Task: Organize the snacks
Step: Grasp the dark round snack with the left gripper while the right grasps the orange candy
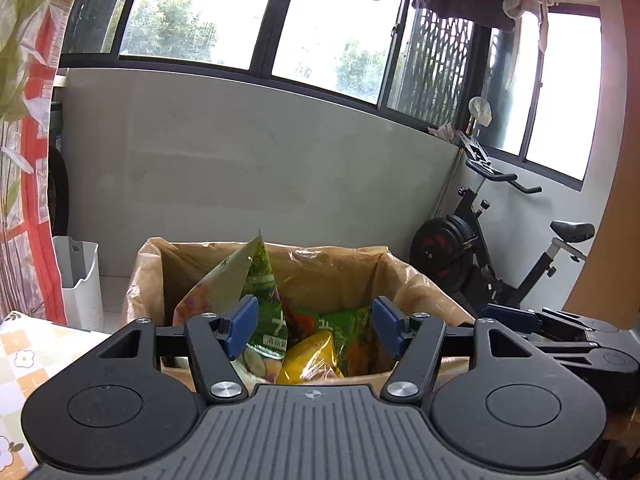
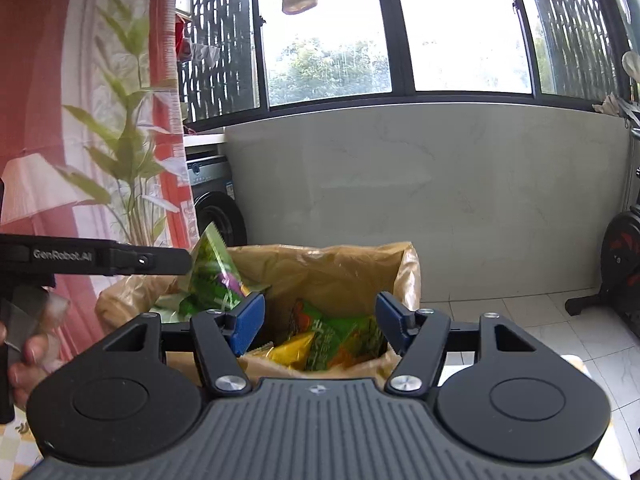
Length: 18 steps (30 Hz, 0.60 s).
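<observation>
A cardboard box lined with a tan plastic bag holds several snack packets. A green packet stands on end at its left side; a yellow packet and green packets lie lower inside. My left gripper is open and empty, just above the box's near edge. My right gripper is open and empty over the same box. In the right wrist view the left gripper reaches in from the left, close to the upright green packet; contact is unclear.
A patterned tablecloth lies at the lower left. A white bin and floral curtain stand left. An exercise bike stands right of the box. A washing machine and grey wall lie behind.
</observation>
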Each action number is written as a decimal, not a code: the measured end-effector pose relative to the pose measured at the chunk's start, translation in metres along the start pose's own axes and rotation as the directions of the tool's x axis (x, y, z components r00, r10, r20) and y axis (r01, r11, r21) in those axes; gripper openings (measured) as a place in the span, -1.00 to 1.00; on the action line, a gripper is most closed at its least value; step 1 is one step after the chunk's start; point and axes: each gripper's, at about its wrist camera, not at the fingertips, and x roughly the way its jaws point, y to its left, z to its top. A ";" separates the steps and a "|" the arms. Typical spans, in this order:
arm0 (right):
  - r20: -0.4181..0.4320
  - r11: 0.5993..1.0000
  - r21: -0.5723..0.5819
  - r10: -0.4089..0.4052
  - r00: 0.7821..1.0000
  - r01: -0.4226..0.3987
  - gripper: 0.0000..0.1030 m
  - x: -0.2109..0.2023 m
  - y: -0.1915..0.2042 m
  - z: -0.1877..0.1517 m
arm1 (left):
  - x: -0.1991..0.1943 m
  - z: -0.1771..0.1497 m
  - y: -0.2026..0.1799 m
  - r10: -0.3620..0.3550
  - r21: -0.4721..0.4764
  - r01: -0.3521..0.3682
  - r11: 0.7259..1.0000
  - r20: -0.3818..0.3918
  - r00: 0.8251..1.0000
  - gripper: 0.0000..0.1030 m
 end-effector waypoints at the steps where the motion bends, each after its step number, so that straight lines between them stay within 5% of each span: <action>1: 0.000 1.000 -0.001 0.007 1.000 -0.007 0.26 -0.004 -0.001 -0.002 | -0.008 -0.002 0.000 -0.001 0.013 0.001 1.000 0.002 1.000 0.33; 10: 0.027 0.996 0.089 -0.020 0.999 0.018 0.27 -0.038 -0.012 -0.044 | -0.052 -0.030 0.023 0.092 0.005 -0.092 0.996 -0.040 0.995 0.34; 13: -0.032 0.988 0.150 -0.024 0.999 0.029 0.27 -0.037 -0.014 -0.063 | -0.060 -0.045 0.036 0.120 -0.022 -0.121 0.992 -0.065 0.991 0.34; 18: -0.143 1.000 0.003 0.015 0.990 -0.015 0.27 -0.031 -0.007 -0.086 | -0.065 -0.081 0.054 0.160 -0.102 -0.169 0.980 -0.093 0.983 0.33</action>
